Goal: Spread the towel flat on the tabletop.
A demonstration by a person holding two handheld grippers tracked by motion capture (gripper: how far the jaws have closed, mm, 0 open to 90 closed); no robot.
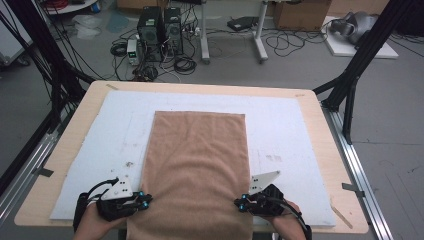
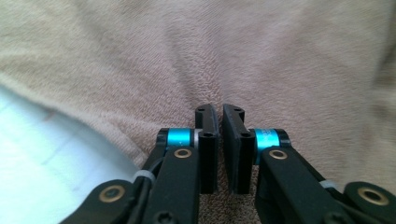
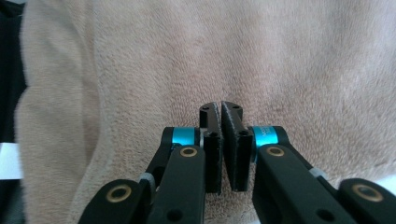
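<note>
A tan towel (image 1: 197, 165) lies flat and lengthwise on a white board (image 1: 285, 130), its near end hanging over the table's front edge. My left gripper (image 1: 146, 200) is at the towel's near left edge and my right gripper (image 1: 239, 203) at its near right edge. In the left gripper view the jaws (image 2: 220, 112) are shut, and the towel (image 2: 233, 56) puckers into folds that run to them. The right gripper view is much the same: the jaws (image 3: 220, 108) are shut on the towel (image 3: 261, 56), which creases toward them.
The board rests on a light wooden table (image 1: 327, 130). Black frame posts (image 1: 357, 65) rise at both sides of the table. On the floor behind stand computer towers (image 1: 160, 32), loose cables and a white desk base (image 1: 260, 47).
</note>
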